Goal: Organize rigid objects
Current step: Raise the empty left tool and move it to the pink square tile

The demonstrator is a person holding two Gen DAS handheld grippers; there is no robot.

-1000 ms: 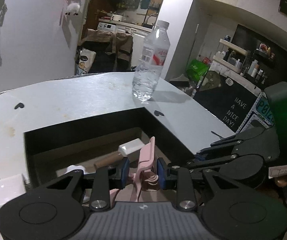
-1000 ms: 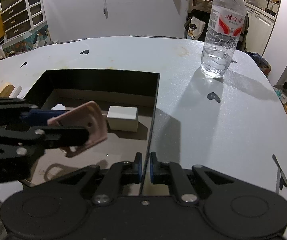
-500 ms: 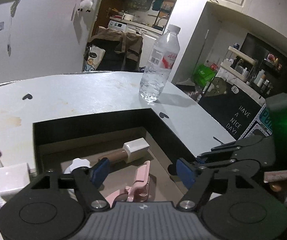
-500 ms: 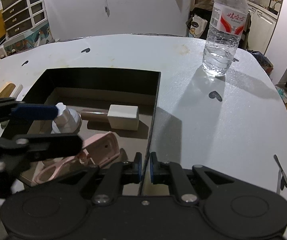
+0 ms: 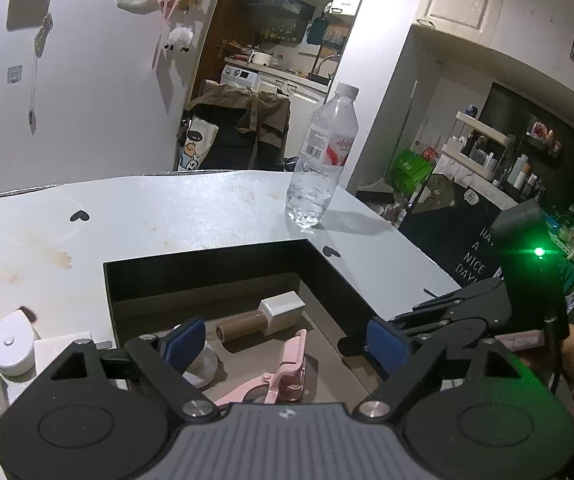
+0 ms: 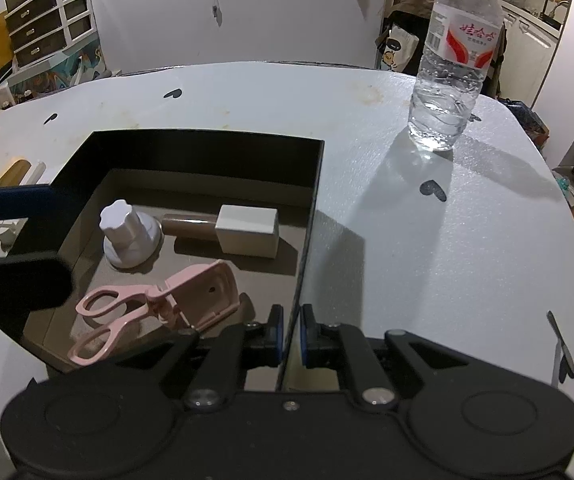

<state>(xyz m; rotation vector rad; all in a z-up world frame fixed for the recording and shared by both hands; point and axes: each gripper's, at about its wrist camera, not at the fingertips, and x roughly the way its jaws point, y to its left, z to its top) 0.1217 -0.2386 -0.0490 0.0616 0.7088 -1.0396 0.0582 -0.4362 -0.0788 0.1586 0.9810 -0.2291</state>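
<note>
Left gripper point(image 5: 285, 344) is held above the black box point(image 6: 315, 184), jaws spread wide, having just been opening; nothing is caught between them. The pink eyelash curler point(image 6: 159, 304) is seen lying flat on the box floor, near the front wall, clear of both pads. Behind it a brown bottle with a white square cap point(image 6: 227, 230) lies on its side, and a white knobbed cap point(image 6: 127, 236) stands beside it. Right gripper point(image 6: 292, 336) is clamped on the box's right wall, pads pressed to either face of the thin edge. A clear water bottle point(image 6: 453, 64) is noted upright on the white tabletop point(image 6: 427, 248), well apart from the box.
</note>
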